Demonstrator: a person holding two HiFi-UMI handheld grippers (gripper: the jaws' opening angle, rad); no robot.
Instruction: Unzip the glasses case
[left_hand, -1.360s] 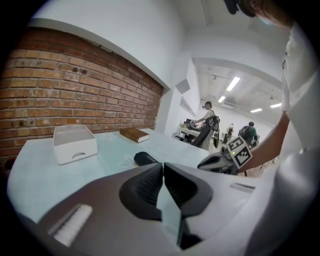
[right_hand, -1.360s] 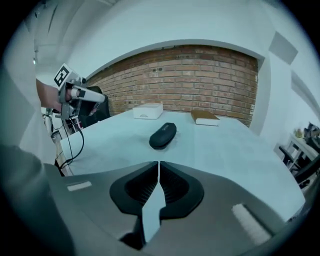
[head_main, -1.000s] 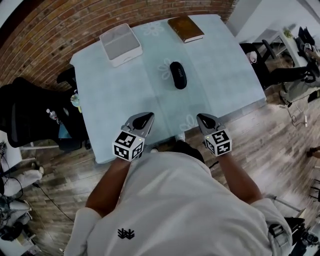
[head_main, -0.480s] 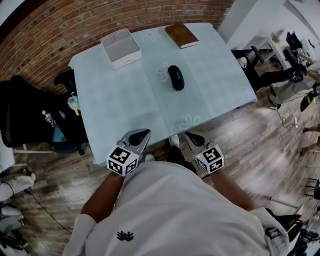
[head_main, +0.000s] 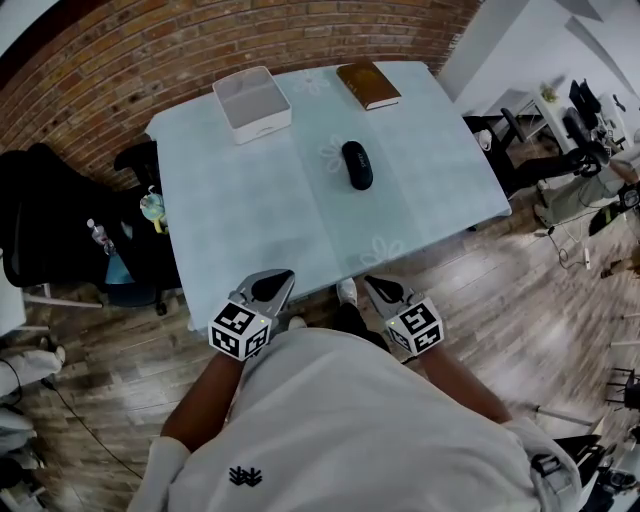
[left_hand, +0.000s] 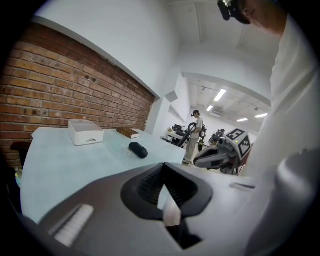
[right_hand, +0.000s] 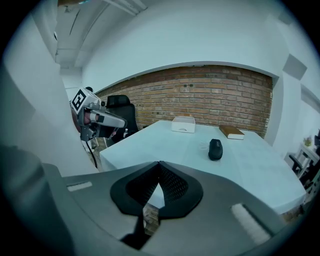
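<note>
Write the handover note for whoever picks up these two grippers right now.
Left gripper: jaws together, nothing in them, held close to the body at the table's near edge.
Right gripper: the same, jaws together and empty.
Glasses case: black, lying alone near the middle of the table, well beyond both grippers. It looks closed; the zip is too small to make out.
Also on the table: a white box and a brown book at the far edge.
Done: nothing; the case is untouched.
Left: reach in, steady the case with one gripper, find the zip pull with the other and run it open.
</note>
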